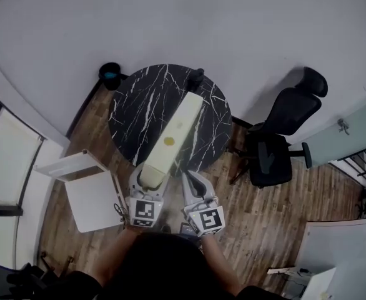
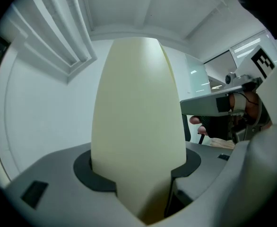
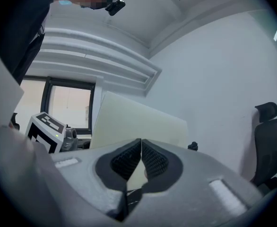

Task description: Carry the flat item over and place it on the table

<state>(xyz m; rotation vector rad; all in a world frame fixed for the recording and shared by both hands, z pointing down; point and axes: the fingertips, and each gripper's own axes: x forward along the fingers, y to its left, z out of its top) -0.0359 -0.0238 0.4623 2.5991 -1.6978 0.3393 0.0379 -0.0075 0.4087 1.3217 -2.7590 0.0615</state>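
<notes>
A long, flat cream board (image 1: 173,136) reaches from my left gripper (image 1: 150,179) out over the round black marble table (image 1: 130,105). The left gripper is shut on the board's near end. In the left gripper view the board (image 2: 138,122) stands between the dark pads (image 2: 96,174) and fills the middle. I cannot tell whether its far end touches the table. My right gripper (image 1: 192,183) hangs just right of the board, shut with nothing held. In the right gripper view its ribbed pads (image 3: 124,162) meet, and the board (image 3: 138,124) shows behind them.
A black office chair (image 1: 283,136) stands right of the table on the wooden floor. A white open box or cabinet (image 1: 89,192) sits at the left. A black bin (image 1: 110,75) is by the wall, and a small dark object (image 1: 197,75) sits at the table's far edge.
</notes>
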